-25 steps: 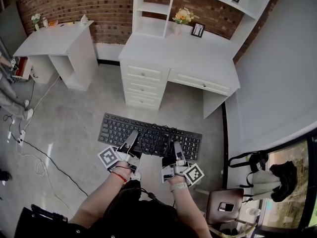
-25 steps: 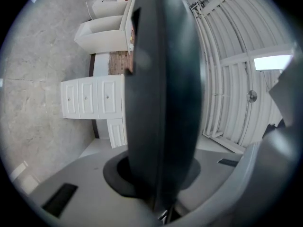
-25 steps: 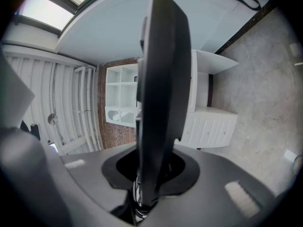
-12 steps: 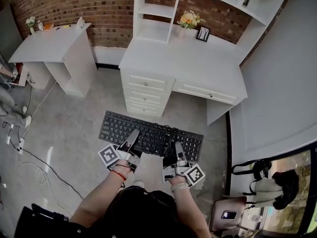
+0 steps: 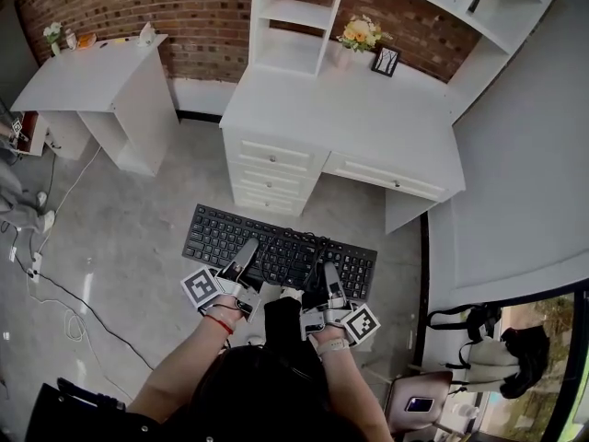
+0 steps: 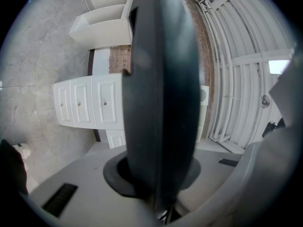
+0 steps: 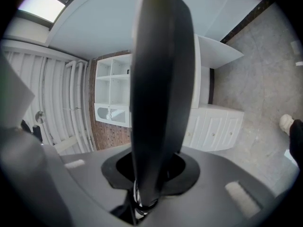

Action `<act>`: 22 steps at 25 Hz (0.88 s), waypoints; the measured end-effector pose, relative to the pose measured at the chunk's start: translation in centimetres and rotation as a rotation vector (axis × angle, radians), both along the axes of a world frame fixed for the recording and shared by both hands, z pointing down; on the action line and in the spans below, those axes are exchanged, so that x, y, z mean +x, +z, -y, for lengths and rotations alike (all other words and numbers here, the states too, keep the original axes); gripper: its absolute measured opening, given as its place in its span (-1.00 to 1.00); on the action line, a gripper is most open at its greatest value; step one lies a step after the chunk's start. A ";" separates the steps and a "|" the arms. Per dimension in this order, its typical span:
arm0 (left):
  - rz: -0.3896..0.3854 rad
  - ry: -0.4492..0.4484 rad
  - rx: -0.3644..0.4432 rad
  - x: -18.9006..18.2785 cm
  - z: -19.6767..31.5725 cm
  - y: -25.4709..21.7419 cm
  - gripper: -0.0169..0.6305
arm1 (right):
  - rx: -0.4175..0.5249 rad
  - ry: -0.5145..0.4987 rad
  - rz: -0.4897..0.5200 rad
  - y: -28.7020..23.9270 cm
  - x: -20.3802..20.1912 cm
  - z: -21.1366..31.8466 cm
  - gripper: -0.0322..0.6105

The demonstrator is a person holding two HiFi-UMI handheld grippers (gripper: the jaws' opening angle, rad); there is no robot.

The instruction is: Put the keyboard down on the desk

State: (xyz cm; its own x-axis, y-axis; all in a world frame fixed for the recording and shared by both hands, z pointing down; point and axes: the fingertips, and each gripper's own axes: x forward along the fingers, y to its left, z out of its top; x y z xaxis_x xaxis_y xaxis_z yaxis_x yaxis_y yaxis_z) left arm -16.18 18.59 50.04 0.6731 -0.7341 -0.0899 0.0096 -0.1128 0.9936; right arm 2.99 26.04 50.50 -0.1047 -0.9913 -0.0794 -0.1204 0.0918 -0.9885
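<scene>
In the head view a black keyboard (image 5: 276, 251) hangs level in the air above the floor, in front of the white desk (image 5: 345, 118). My left gripper (image 5: 246, 256) is shut on its near edge, left of the middle. My right gripper (image 5: 329, 279) is shut on the near edge at the right. In the left gripper view the keyboard (image 6: 163, 93) stands edge-on between the jaws and hides most of the scene. The right gripper view shows the keyboard (image 7: 161, 89) the same way, with its coiled cable at the bottom.
The desk has drawers (image 5: 271, 168) on its left side, a hutch with shelves (image 5: 294, 26), a flower vase (image 5: 359, 35) and a small frame (image 5: 386, 60) at the back. A smaller white table (image 5: 87, 81) stands to the left. Cables (image 5: 55, 284) lie on the floor at the left.
The keyboard and both grippers have come closer to the desk, which now sits lower and larger in the head view. Both grips look the same.
</scene>
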 end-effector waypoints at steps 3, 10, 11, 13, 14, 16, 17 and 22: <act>-0.001 -0.008 0.001 0.3 1.8 0.2 -0.77 | -0.002 -0.019 0.005 0.3 0.3 2.0 -0.66; 0.015 -0.030 -0.022 1.5 6.7 1.2 -0.76 | -0.018 -0.061 0.007 1.2 1.7 7.4 -0.66; 0.020 -0.028 -0.026 1.9 7.5 1.3 -0.76 | -0.023 -0.066 0.007 1.4 2.0 8.2 -0.66; 0.026 -0.024 -0.032 2.7 9.1 1.6 -0.76 | -0.033 -0.073 0.009 1.7 2.8 9.7 -0.66; 0.025 -0.023 -0.035 3.2 9.8 1.6 -0.76 | -0.037 -0.077 0.010 1.8 3.3 10.5 -0.66; 0.024 -0.023 -0.043 4.0 11.3 1.8 -0.76 | -0.042 -0.082 0.009 1.9 4.1 12.0 -0.66; 0.026 -0.023 -0.048 4.4 12.2 2.0 -0.76 | -0.045 -0.084 0.010 1.9 4.5 12.9 -0.66; 0.032 -0.019 -0.064 6.6 16.2 2.5 -0.76 | -0.057 -0.094 0.022 2.2 6.6 16.9 -0.66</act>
State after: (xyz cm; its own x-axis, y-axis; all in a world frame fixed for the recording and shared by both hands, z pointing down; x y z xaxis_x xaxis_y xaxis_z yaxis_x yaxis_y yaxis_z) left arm -9.56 2.35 52.59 0.6605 -0.7505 -0.0211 -0.0235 -0.0487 0.9985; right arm 9.56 9.14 52.67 -0.1958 -0.9803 -0.0264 -0.0922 0.0452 -0.9947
